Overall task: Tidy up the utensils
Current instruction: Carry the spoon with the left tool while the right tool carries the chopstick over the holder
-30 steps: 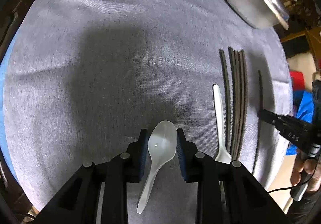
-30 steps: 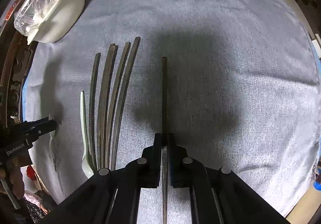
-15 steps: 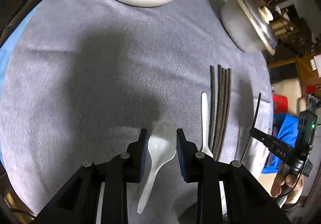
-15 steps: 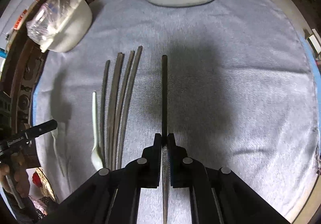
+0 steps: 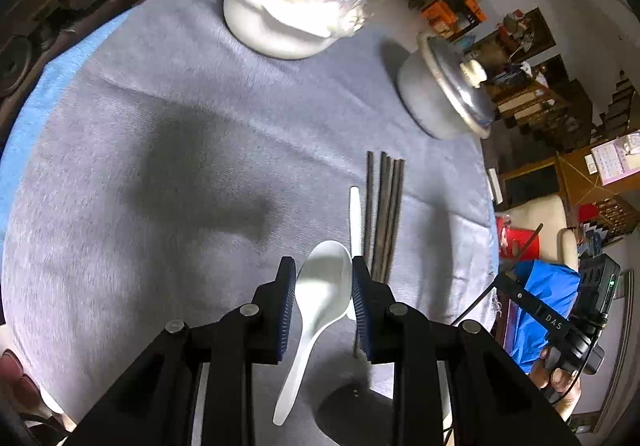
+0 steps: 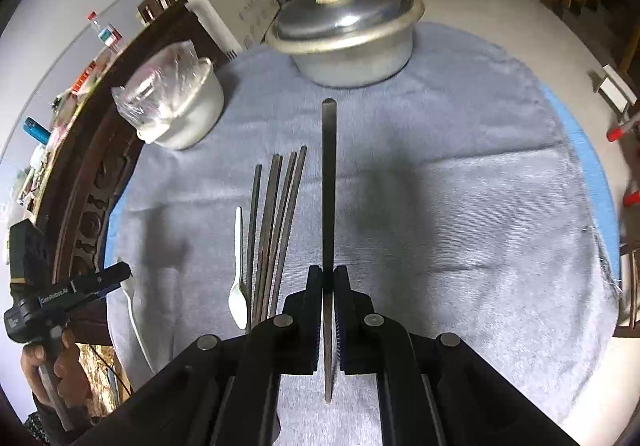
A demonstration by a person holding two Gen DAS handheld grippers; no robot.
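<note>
Since a second earlier I had lifted both tools well up off the grey cloth [image 6: 460, 174]: the covered white bowl [image 5: 280, 22] and the lidded metal pot [image 6: 348, 42], cut off at the frame edges before, now showed whole, and the room behind them had come into view.

My left gripper [image 5: 323, 302] was clamped on the bowl of the white soup spoon [image 5: 320, 294], its handle hanging down and back between the fingers, above its own shadow on the cloth. My right gripper [image 6: 328, 310] was pressed together on a single dark chopstick [image 6: 329, 182], which pointed straight ahead toward the pot.

On the cloth the other dark chopsticks [image 6: 276, 230] lay bundled side by side, and a second, slimmer white spoon [image 6: 238, 278] lay just beside them on the left.
</note>
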